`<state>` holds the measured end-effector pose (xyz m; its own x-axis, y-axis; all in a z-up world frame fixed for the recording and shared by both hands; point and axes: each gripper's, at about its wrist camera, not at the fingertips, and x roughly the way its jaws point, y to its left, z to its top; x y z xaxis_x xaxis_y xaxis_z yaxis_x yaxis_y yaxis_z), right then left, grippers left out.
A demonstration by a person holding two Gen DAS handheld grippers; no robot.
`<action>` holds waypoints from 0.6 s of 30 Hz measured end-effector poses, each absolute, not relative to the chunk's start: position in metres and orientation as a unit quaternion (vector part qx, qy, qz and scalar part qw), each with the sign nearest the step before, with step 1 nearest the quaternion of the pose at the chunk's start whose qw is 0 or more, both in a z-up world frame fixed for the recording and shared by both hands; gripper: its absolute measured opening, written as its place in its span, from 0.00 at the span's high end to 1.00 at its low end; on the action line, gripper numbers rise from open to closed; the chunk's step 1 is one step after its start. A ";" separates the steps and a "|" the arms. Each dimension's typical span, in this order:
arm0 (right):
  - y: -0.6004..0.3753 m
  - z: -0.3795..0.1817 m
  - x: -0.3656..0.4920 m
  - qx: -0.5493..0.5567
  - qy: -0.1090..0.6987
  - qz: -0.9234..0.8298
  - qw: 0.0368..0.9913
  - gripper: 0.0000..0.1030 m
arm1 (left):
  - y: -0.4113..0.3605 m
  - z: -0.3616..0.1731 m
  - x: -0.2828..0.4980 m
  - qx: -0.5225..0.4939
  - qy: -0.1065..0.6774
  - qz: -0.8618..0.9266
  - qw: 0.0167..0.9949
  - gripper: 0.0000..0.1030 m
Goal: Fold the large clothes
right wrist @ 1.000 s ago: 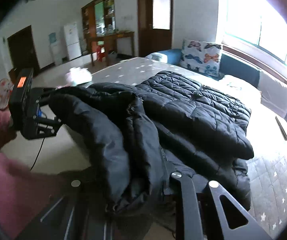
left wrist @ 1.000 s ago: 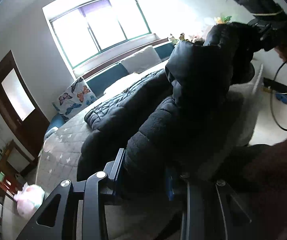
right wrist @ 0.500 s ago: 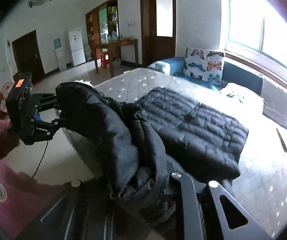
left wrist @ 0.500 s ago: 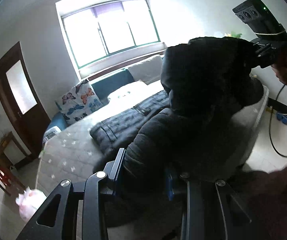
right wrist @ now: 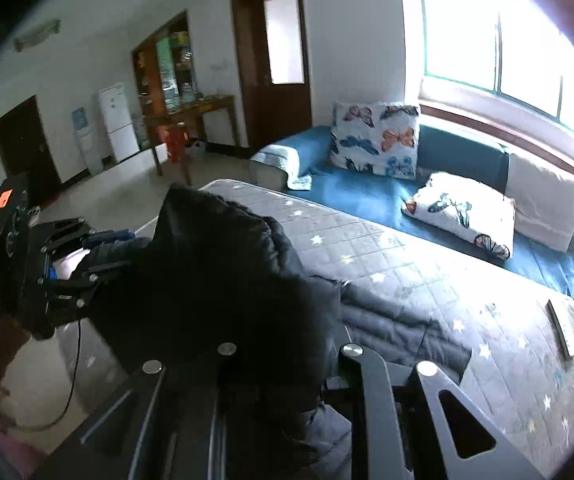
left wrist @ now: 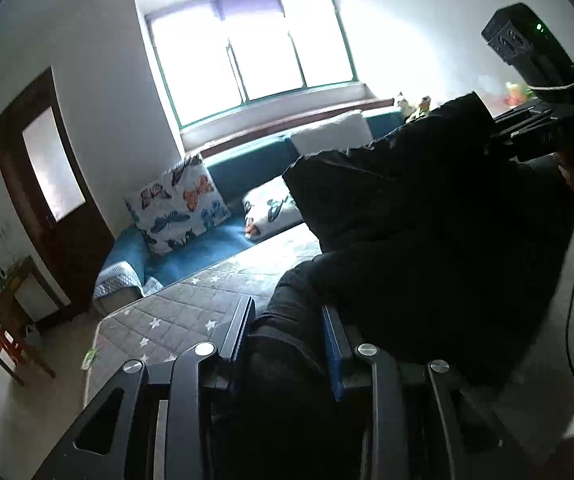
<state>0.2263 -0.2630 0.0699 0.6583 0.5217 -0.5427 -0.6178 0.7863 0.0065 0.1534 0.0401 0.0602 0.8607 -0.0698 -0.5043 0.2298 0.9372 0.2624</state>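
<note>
One black jacket (left wrist: 427, 240) lifted, left tongs (left wrist: 289, 336) and right tongs (right wrist: 283, 364) each clamping it

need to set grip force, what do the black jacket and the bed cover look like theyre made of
Black jacket: likely padded synthetic shell, matte; puffy bulk, stitched quilt lines on the lying part. Bed cover: seemingly quilted grey fabric, matte, diamond stitching with star print.

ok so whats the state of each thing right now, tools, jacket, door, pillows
left tool: shut on black jacket
right tool: shut on black jacket
black jacket: bunched, lifted between both tools, lower part trailing on the mattress
glass-panel door: closed
upright butterfly pillow: leaning against the sofa back
second butterfly pillow: lying flat on the blue sofa
</note>
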 end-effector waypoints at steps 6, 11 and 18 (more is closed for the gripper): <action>-0.253 0.057 0.323 -0.080 0.296 0.288 0.907 0.80 | 0.051 0.048 0.272 0.135 0.310 -0.062 0.939 0.68; -0.255 0.026 0.377 -0.055 0.337 0.278 0.898 0.80 | 0.056 0.023 0.336 0.130 0.355 -0.061 0.924 0.68; -0.267 -0.027 0.417 0.004 0.392 0.271 0.879 0.80 | 0.057 -0.024 0.380 0.124 0.410 -0.058 0.902 0.67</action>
<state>0.4169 -0.2667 -0.0272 0.5465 0.4790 -0.6869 -0.4734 0.8533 0.2184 0.3798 0.0569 -0.0243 0.6571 -0.0028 -0.7538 0.2055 0.9628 0.1756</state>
